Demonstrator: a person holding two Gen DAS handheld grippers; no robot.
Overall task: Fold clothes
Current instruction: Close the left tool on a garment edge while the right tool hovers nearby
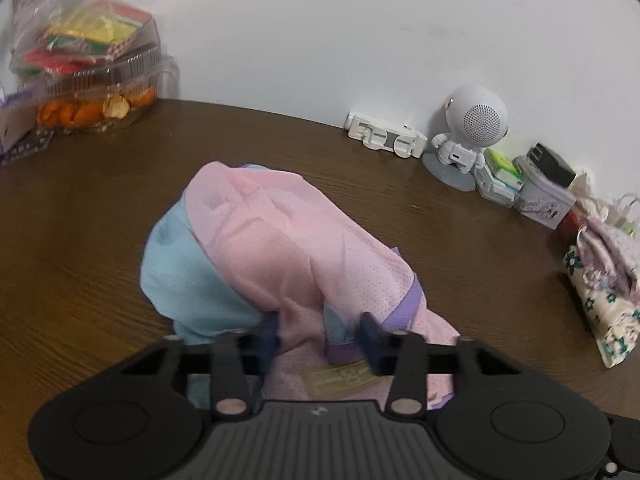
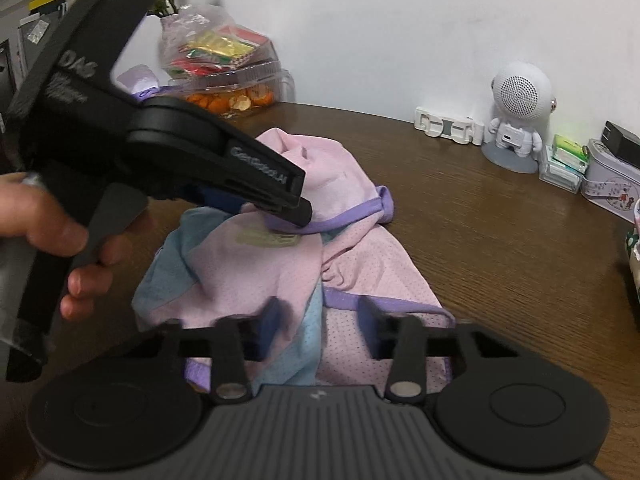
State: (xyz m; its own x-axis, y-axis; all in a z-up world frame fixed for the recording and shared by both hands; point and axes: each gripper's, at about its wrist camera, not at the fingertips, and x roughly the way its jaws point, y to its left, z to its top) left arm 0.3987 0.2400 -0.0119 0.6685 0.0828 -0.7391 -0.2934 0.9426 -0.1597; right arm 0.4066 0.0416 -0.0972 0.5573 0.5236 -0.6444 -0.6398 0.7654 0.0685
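A pink mesh garment [image 1: 280, 240] with light blue panels and purple trim lies bunched on the brown wooden table [image 1: 80, 220]. My left gripper [image 1: 320, 334] is at its near edge, and pink cloth and purple collar trim fill the narrow gap between the fingers. In the right wrist view the left gripper [image 2: 298, 210] comes in from the left, held by a hand [image 2: 60, 236], its tips pinching the purple collar near a beige label. My right gripper [image 2: 320, 320] is closed on pink and blue cloth at the near edge of the garment [image 2: 360, 264].
A clear plastic box [image 1: 100, 92] of orange peel and packets stands at the back left. Along the wall sit a white power strip [image 1: 384, 136], an astronaut-shaped speaker [image 1: 468, 132], small boxes and a tin [image 1: 544, 200]. A floral bag [image 1: 600, 292] lies at the right.
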